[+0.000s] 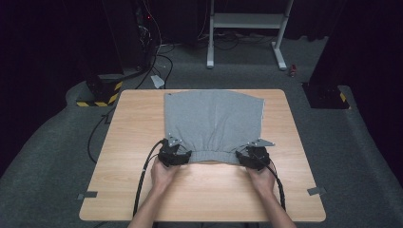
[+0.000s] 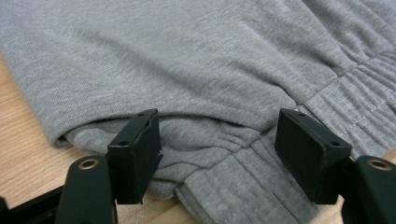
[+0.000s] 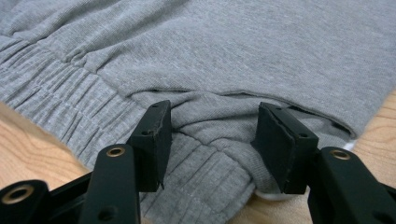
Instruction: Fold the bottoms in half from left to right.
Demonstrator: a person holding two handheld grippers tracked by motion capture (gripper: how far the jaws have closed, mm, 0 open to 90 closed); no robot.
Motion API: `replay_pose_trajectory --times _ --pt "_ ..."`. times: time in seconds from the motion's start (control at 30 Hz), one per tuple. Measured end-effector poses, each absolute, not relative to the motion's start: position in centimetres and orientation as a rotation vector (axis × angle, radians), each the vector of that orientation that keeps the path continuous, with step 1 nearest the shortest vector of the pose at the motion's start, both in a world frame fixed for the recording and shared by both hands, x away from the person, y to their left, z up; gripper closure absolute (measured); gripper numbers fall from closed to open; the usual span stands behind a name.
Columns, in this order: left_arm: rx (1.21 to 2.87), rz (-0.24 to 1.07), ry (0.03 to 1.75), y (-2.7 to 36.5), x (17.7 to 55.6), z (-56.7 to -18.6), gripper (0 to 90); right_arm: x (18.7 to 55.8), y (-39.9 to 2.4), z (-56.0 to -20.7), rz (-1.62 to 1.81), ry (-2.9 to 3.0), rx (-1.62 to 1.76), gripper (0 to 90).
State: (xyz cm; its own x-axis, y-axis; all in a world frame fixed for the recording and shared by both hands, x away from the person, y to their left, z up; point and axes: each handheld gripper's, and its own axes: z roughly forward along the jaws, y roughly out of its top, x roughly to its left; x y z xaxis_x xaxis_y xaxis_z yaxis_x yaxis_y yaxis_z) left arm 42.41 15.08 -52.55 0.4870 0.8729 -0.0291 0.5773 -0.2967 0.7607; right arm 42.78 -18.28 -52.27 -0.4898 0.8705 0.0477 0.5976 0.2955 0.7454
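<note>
Fingers (image 2: 135, 156) parted on both grippers, straddling waistband corners of grey shorts (image 1: 214, 118), not clamped. Soft, light, floppy. Best pinched at bunched elastic corners.

The table (image 1: 294, 142) has a light wooden top with rounded corners, and it stands on a grey carpet floor (image 1: 57, 156). Small pieces of grey tape (image 1: 317, 191) are stuck at its near corners. Behind the table the room is very dark; the walls are not possible to see well. At the far side stands a white metal frame (image 1: 247, 21) with two legs and long feet. On the left is a dark stand with a base (image 1: 102, 92) marked in yellow and black stripes, and a similar base (image 1: 328, 95) is on the right. Black cables (image 1: 161, 61) lie on the floor near the left stand. A small red light (image 1: 149, 18) glows in the dark equipment behind
</note>
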Motion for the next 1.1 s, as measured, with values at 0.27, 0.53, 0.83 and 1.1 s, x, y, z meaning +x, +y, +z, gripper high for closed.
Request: replay_pose_trajectory --times 0.27,0.53,0.83,1.1 --pt "2.006 0.52 1.18 14.8 41.4 -52.6 31.2 42.1 -18.6 -52.3 1.025 2.22 1.29 45.8" --pt "2.016 0.522 1.152 14.5 40.3 -52.6 31.9 40.6 -18.9 -52.3 1.027 2.207 1.307 45.8" --pt "2.014 0.502 1.15 14.7 38.9 -52.6 31.8 38.8 -19.1 -52.3 1.05 2.219 1.315 45.7" --pt "2.01 0.488 1.151 14.7 37.4 -52.6 31.9 37.5 -19.4 -52.3 1.067 2.235 1.311 45.7"
